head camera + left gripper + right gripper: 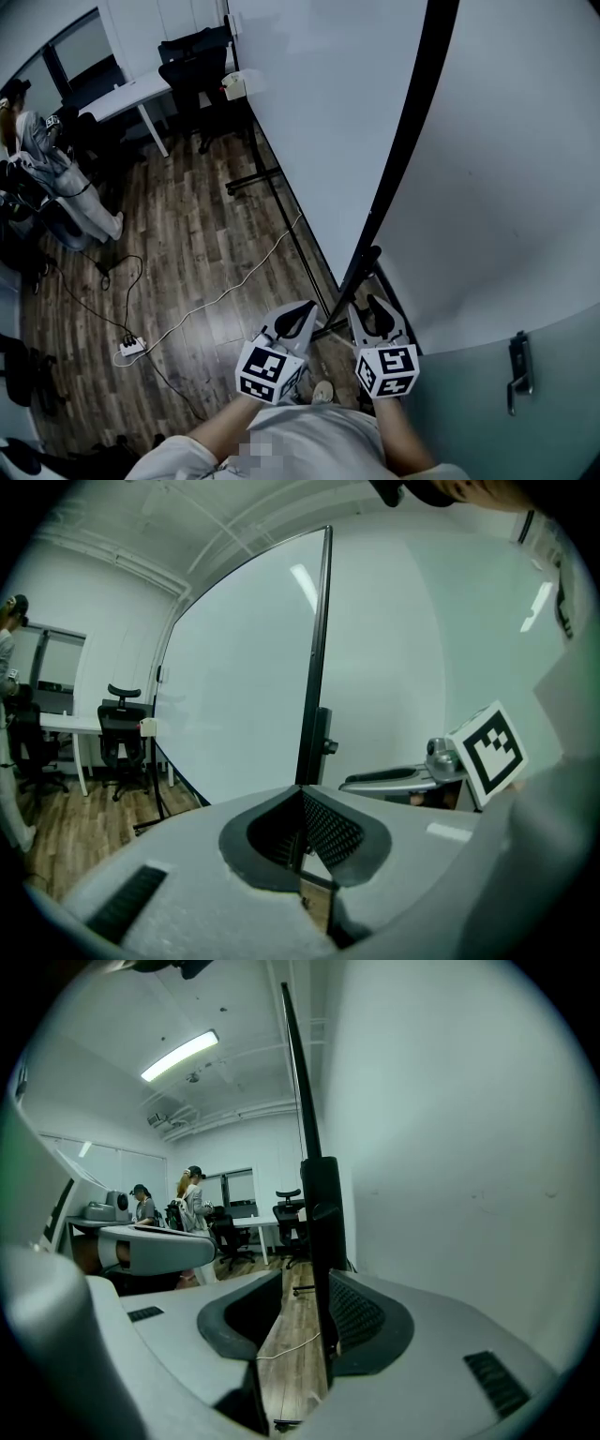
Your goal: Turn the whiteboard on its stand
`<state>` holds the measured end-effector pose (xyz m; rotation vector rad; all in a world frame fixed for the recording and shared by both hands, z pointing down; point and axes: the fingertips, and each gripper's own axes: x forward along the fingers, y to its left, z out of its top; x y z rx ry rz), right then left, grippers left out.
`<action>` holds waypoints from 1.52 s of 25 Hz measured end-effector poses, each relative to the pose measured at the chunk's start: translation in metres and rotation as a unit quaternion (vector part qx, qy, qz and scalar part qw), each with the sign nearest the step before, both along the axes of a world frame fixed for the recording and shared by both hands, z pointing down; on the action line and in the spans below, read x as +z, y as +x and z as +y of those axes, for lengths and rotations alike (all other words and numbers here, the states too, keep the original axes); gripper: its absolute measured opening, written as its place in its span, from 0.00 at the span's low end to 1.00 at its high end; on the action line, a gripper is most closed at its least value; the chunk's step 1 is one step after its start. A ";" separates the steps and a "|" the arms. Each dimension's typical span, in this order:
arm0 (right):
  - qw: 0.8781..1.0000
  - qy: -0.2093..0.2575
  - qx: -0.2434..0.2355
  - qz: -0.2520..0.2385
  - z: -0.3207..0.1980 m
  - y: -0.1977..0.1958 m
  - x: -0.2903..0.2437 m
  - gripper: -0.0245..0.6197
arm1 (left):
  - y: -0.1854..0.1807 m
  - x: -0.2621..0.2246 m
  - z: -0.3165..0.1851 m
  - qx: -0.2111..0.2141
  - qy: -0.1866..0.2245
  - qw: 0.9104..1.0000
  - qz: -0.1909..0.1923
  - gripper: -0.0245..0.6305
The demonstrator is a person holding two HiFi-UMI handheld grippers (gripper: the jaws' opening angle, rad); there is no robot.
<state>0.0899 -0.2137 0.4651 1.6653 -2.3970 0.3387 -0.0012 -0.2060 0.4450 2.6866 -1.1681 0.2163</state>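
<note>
The whiteboard [328,103] stands upright on its wheeled stand, and I see it nearly edge-on, its black frame edge [403,141] running down to a post with a knob [370,255]. My right gripper [375,314] is open at that post. In the right gripper view the black frame edge [314,1204] stands between the jaws of the right gripper [295,1326], close against the right pad, with floor showing on its left. My left gripper [298,319] hangs beside it, shut and empty; in its own view the left gripper [300,841] points at the frame edge [317,667].
A pale wall with a door handle [518,370] is close on the right. The stand's legs [253,178] spread over the wood floor. A white cable and power strip [129,347] lie on the left. Office chairs [192,66], a desk and people [37,150] are at the far left.
</note>
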 end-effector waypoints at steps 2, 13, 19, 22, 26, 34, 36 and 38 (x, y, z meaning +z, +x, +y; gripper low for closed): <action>1.000 -0.002 0.000 0.000 -0.008 0.002 0.001 0.24 | 0.004 0.000 -0.006 0.003 -0.002 1.000 -0.001 0.05; 1.000 -0.001 0.016 0.005 -0.049 0.008 0.011 0.30 | 0.006 0.016 -0.028 0.011 -0.009 1.000 -0.012 0.05; 1.000 0.003 0.010 0.014 -0.065 0.002 0.010 0.32 | 0.005 0.017 -0.036 0.011 -0.014 1.000 -0.012 0.05; 1.000 0.006 0.012 0.018 -0.075 0.000 0.005 0.33 | 0.005 0.014 -0.037 0.011 -0.016 1.000 -0.011 0.05; 1.000 0.006 0.011 0.013 -0.084 -0.001 0.004 0.32 | 0.005 0.016 -0.038 0.011 -0.018 1.000 -0.012 0.05; 0.999 0.007 0.015 0.029 -0.083 0.001 0.009 0.32 | 0.001 0.017 -0.033 0.004 -0.020 1.000 -0.009 0.05; 0.999 0.006 0.015 0.031 -0.080 0.000 0.010 0.32 | 0.000 0.017 -0.030 0.004 -0.018 1.000 -0.010 0.05; 0.999 0.005 0.014 0.033 -0.076 -0.001 0.010 0.32 | -0.001 0.018 -0.025 0.004 -0.017 1.000 -0.013 0.05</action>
